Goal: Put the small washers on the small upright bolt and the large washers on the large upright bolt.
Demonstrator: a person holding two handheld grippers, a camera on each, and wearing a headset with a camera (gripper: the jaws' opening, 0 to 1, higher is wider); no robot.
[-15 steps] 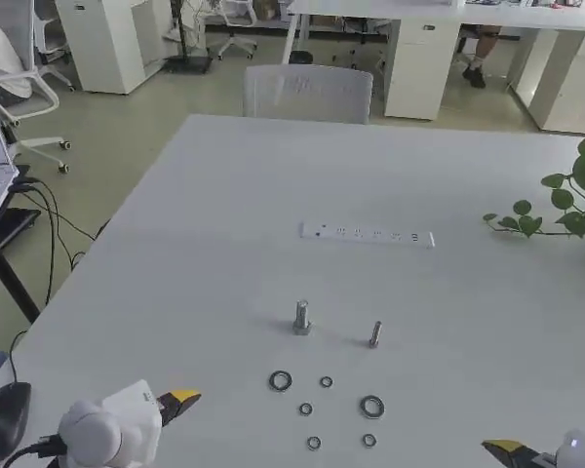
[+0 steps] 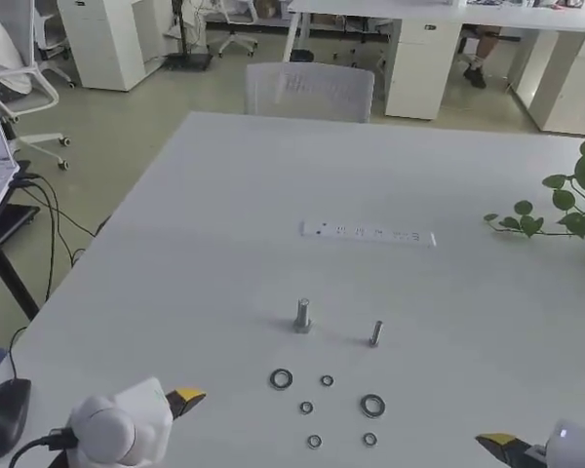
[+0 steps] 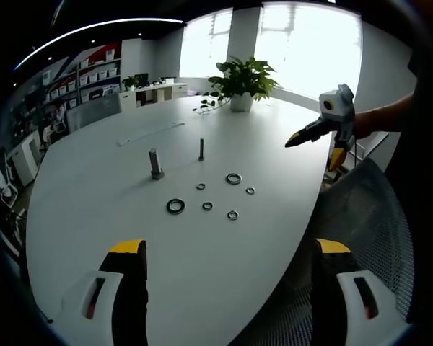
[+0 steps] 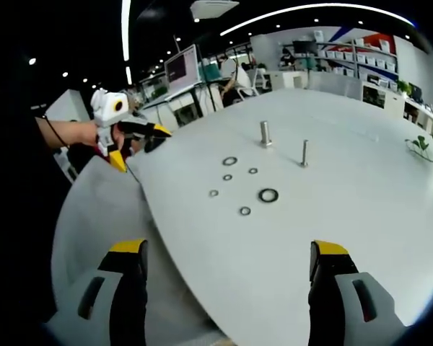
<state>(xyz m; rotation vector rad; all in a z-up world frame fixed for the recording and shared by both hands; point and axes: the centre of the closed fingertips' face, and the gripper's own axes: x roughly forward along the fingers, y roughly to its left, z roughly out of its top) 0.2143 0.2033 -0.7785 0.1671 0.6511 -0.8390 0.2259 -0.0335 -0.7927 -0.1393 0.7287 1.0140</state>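
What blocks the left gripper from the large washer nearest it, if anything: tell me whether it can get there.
Probably yes. The left gripper, jaws open, is at the table's near edge; that large washer lies flat ahead with bare table between. The small washers lie beside it.

The cameras on my left claw [image 3: 229, 249] and right claw [image 4: 229, 249] look forward from low down. Both take in the washers [image 3: 207, 206] and bolts [image 3: 156, 164] ahead. My headset looks down from above.

Dull grey metal bolts [image 2: 301, 317] and washers [image 2: 281, 379] sit on a smooth, matt white table [image 2: 224, 214].
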